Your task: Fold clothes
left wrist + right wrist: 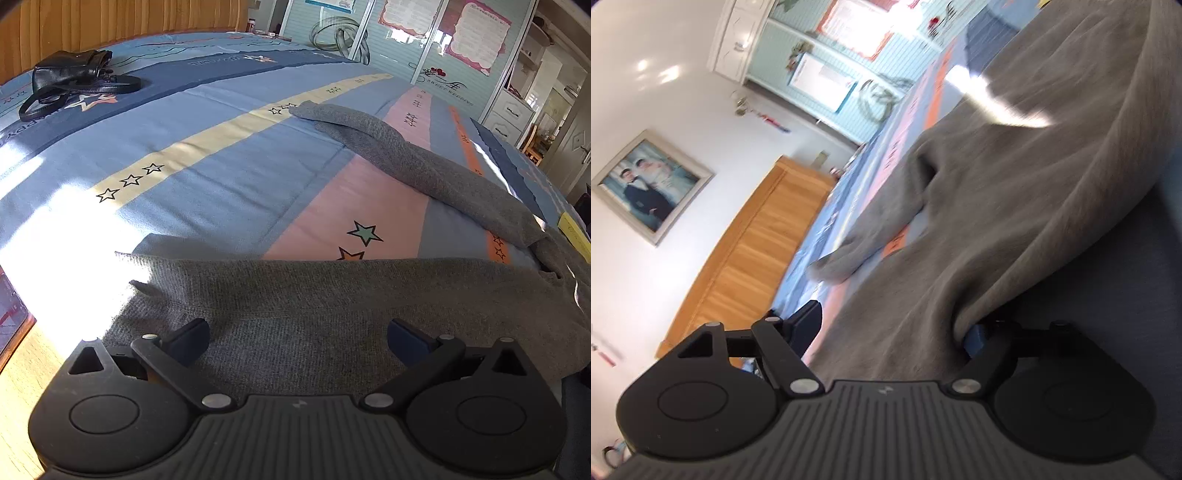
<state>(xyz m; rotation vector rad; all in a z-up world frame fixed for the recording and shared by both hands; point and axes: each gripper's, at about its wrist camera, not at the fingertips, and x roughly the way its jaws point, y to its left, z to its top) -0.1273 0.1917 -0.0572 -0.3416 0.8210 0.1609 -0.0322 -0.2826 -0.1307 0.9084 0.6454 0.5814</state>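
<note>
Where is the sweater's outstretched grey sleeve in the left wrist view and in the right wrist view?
Left wrist view: the grey sleeve runs from upper middle down to the right edge, across the pink stripe.
Right wrist view: the grey sleeve lies at the middle, its cuff pointing lower left.
Shared landmark: the wooden headboard.

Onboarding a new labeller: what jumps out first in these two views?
A grey knit sweater lies on the star-striped bedspread, one sleeve stretched away across the pink stripe. The left gripper hangs open just above the sweater's near edge. In the tilted, blurred right wrist view the right gripper is open too, with grey folds draped against one finger; a black handbag sits far off by the wooden headboard.
</note>
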